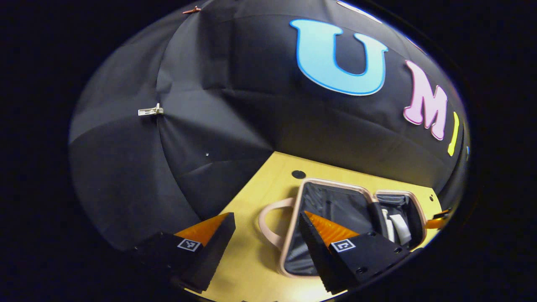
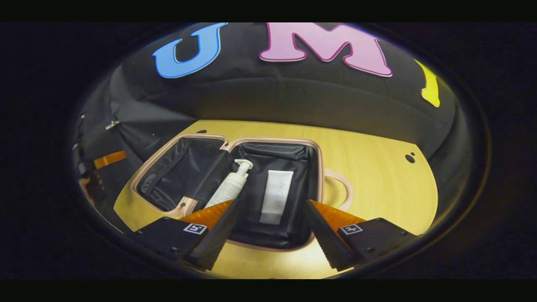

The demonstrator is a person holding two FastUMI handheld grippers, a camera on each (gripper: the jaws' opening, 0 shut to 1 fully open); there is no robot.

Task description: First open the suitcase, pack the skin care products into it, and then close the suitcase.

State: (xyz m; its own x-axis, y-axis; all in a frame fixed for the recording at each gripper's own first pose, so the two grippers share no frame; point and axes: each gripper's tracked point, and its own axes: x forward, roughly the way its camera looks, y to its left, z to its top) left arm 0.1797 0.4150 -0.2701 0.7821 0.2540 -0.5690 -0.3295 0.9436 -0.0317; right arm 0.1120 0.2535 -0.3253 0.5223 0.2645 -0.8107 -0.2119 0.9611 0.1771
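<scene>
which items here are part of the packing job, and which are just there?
Job items:
- suitcase, lying open flat on the table
- pump bottle, inside the right-hand half in the right gripper view
- white tube, lying beside the bottle in the same half
- suitcase handle

Just there:
- wooden table
- clip on the booth's cloth wall

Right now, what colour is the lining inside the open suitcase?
Black, with a slight sheen. The suitcase lining shows best in the right gripper view.
</scene>
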